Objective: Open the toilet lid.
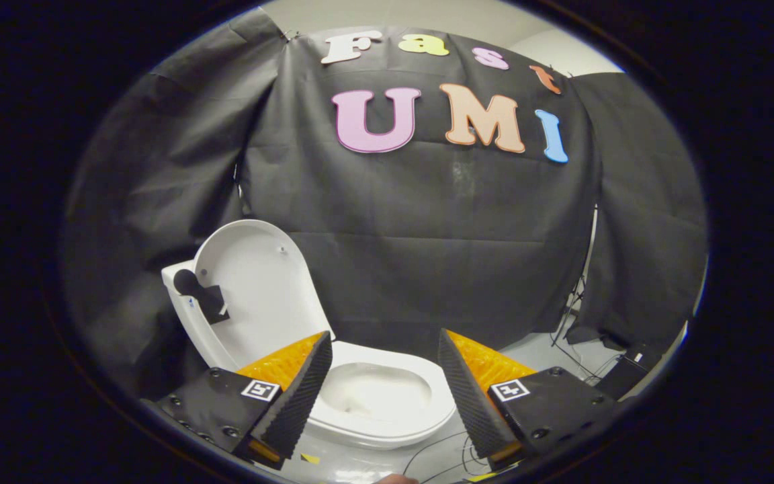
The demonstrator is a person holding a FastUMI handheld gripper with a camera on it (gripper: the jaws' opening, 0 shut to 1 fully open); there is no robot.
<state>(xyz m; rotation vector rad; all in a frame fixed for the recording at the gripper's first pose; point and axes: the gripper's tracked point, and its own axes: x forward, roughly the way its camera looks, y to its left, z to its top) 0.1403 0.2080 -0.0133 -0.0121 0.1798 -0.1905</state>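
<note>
Both fingers of my gripper (pixel 384 366) stand wide apart with nothing between them but open air, and the toilet (pixel 387 403) sits just beyond and below their tips. Its lid (pixel 259 289) is already raised, standing nearly upright at the back of the toilet and leaning toward the tank (pixel 182 296) on the toilet's rear side. The seat (pixel 427 417) lies flat around the bowl (pixel 373 393), which is open to view.

Judging from this, the lifting looks done, and the step in hand is to back away cleanly. To do it well I would keep the fingers spread and draw the gripper straight away from the toilet, so neither tip brushes the lid and tips it forward again. The lid looks past its balance point, but I cannot tell whether it rests firmly against the tank, so a slow retreat seems safest. Cables (pixel 441 450) trail on the floor (pixel 548 353) beside the toilet's base, worth avoiding.
</note>
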